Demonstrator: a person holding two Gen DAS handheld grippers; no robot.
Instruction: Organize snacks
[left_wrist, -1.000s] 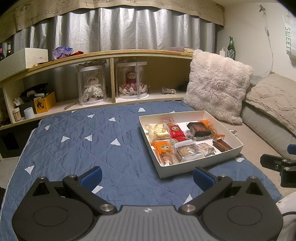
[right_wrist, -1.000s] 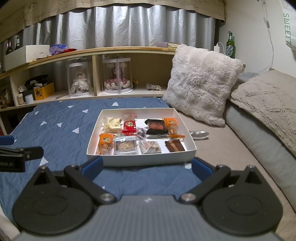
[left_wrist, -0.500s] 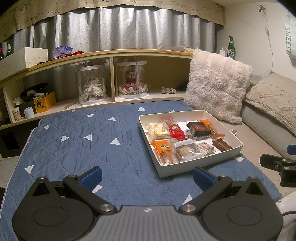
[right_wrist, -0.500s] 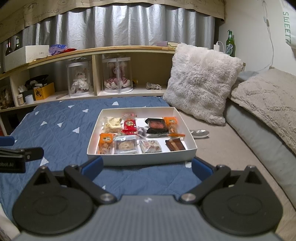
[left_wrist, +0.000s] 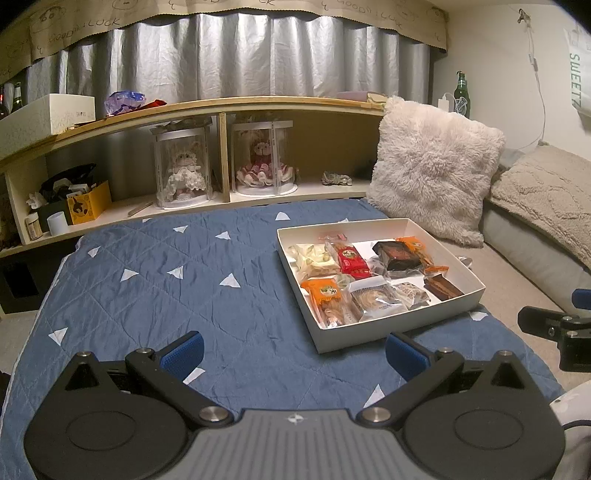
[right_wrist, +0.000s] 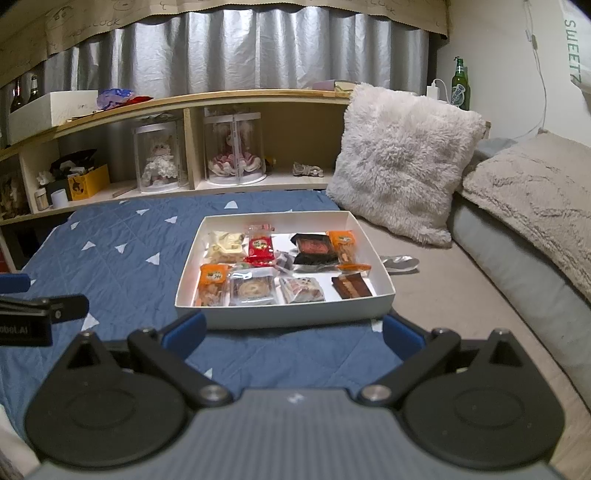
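Observation:
A shallow white box (left_wrist: 399, 334) (right_wrist: 295, 315) rests on the blue quilt and holds several wrapped snacks: an orange pack (right_wrist: 212, 282), a red pack (right_wrist: 259, 249), a dark tray pack (right_wrist: 314, 249), a clear cookie pack (right_wrist: 253, 290). A silver wrapper (right_wrist: 400, 263) lies outside the box on its right. My left gripper (left_wrist: 293, 354) hovers open over the quilt, left of and nearer than the box, holding nothing. My right gripper (right_wrist: 291, 328) is open and empty just in front of the box's near wall.
The blue quilt with white triangles (left_wrist: 166, 280) spreads left of the box. A fluffy pillow (right_wrist: 402, 162) and a beige blanket on a grey cushion (right_wrist: 524, 221) sit to the right. A wooden shelf (left_wrist: 221, 107) with two cased dolls runs along the back.
The right gripper has edged slightly closer to the box. The left gripper and the snacks have not visibly moved.

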